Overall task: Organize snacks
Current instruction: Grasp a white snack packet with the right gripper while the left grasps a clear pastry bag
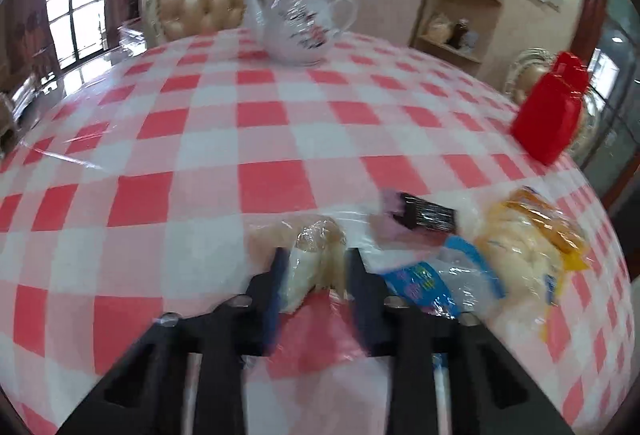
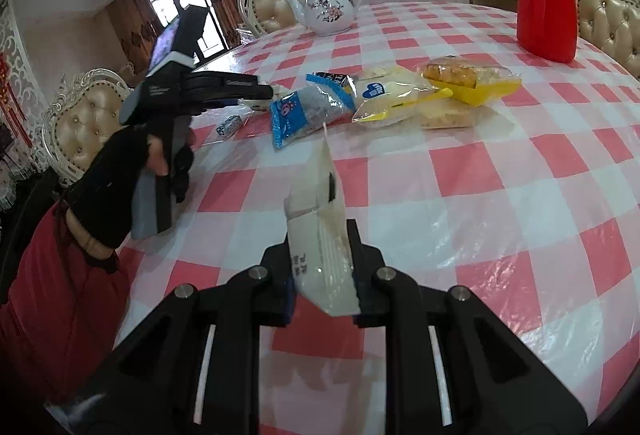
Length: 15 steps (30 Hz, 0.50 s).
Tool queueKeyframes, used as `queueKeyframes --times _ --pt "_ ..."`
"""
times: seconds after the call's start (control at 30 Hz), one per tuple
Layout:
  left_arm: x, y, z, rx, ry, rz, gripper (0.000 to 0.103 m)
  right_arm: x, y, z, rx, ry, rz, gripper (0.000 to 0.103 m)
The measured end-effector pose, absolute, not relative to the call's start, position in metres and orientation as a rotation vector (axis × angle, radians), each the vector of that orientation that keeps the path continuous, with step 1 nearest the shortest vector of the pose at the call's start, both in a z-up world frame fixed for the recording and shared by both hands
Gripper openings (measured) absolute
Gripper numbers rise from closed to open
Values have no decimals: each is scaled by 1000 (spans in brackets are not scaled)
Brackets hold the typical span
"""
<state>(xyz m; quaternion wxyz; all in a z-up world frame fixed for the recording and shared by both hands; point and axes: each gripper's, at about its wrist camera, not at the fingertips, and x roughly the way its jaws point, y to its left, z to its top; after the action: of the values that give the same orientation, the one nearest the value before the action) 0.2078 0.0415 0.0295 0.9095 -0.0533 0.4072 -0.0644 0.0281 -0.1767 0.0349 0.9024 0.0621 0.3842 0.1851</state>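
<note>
My left gripper (image 1: 316, 275) is shut on a clear-wrapped pale pastry (image 1: 316, 255), which is pinched between its fingers just above the table. To its right lie a blue-and-clear packet (image 1: 432, 279), a dark bar (image 1: 428, 215) and a yellow bread packet (image 1: 532, 243). My right gripper (image 2: 320, 267) is shut on a white snack packet (image 2: 316, 211) that stands up from its jaws, nearer the table's front. The right wrist view shows the left gripper (image 2: 264, 91) in a gloved hand at the left end of the snack pile (image 2: 392, 95).
A white flowered teapot (image 2: 328, 9) stands at the far side of the checked tablecloth (image 2: 500, 171). A red flask (image 2: 546, 3) stands at the far right. A small blue-white packet (image 2: 230, 125) lies near the left edge. Padded chairs (image 2: 276, 3) ring the table.
</note>
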Motion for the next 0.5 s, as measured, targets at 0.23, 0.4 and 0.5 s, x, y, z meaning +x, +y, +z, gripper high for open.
queueKeyframes --times 0.23,0.4,0.5 --pt "192 26 36 -33 826 -147 33 28 -178 32 142 802 372 23" --pt "199 49 48 -125 818 -126 72 26 -181 36 163 787 373 23" --pt "211 50 57 -154 808 -108 85 26 -179 36 169 790 391 23"
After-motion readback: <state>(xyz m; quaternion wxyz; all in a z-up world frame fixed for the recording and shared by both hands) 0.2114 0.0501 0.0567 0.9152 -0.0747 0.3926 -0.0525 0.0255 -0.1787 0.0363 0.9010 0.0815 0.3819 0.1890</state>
